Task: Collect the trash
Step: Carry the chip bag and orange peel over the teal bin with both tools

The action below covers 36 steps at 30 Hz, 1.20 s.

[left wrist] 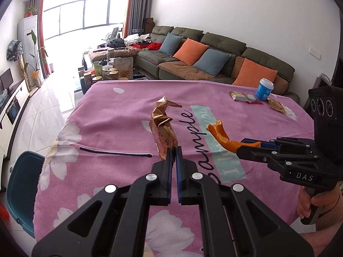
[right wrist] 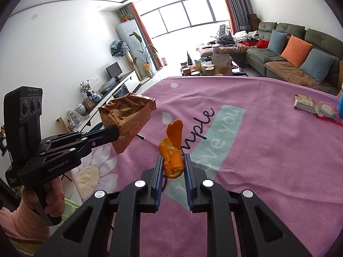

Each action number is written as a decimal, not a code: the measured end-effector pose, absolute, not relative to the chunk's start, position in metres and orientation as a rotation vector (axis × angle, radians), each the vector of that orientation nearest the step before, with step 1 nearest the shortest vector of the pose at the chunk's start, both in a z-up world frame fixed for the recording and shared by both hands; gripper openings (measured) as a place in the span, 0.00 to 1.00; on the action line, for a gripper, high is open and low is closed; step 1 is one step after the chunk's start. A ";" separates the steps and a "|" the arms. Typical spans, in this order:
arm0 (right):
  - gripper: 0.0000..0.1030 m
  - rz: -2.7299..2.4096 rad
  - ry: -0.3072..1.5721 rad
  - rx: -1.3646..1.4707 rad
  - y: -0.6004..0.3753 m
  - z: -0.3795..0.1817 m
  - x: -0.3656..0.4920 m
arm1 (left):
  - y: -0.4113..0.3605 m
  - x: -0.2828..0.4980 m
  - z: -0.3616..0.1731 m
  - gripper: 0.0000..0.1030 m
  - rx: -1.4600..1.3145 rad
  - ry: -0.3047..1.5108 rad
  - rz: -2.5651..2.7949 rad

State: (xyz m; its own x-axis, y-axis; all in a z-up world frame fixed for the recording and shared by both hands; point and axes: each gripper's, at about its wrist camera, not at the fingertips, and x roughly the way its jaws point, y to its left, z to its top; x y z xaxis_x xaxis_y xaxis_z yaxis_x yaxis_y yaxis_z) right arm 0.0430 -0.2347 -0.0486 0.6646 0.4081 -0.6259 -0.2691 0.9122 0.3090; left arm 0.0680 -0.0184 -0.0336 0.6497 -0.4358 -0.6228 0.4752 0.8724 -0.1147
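My left gripper (left wrist: 174,150) is shut on a crumpled golden-brown snack wrapper (left wrist: 163,124), held up above the pink tablecloth (left wrist: 111,111). The right wrist view shows that wrapper (right wrist: 126,115) at the left, in the left gripper (right wrist: 116,134). My right gripper (right wrist: 173,160) is shut on a curled orange peel (right wrist: 172,150), lifted off the cloth. Seen from the left wrist, the peel (left wrist: 220,136) sticks out of the right gripper (left wrist: 249,147) at the right.
At the table's far right lie a blue paper cup (left wrist: 264,90), a white snack packet (left wrist: 241,96) with a red one, and another golden wrapper (left wrist: 277,105). A teal bin (left wrist: 20,188) stands by the table's left edge. A sofa (left wrist: 214,57) and cluttered coffee table (left wrist: 107,70) lie beyond.
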 end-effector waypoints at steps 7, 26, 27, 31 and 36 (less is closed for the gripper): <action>0.17 0.445 0.751 0.177 -0.203 -0.047 0.046 | 0.012 0.056 -0.030 0.04 0.043 0.680 -0.456; 0.17 0.577 0.769 0.162 -0.147 -0.051 0.062 | 0.076 0.037 -0.032 0.04 -0.008 0.686 -0.323; 0.17 0.582 0.769 0.161 -0.145 -0.051 0.062 | 0.076 0.038 -0.032 0.04 -0.009 0.687 -0.317; 0.17 0.605 0.774 0.158 -0.136 -0.052 0.067 | 0.085 0.038 -0.032 0.04 -0.020 0.686 -0.291; 0.17 0.638 0.782 0.153 -0.123 -0.052 0.072 | 0.095 0.036 -0.032 0.04 -0.031 0.685 -0.265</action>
State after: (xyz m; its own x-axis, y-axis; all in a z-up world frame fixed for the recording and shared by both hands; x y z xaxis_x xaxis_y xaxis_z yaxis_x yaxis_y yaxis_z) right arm 0.0723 -0.1229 -0.0522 0.5330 0.5877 -0.6087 -0.4782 0.8027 0.3563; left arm 0.0356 0.0955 -0.0324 0.7422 -0.2524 -0.6208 0.2319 0.9659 -0.1154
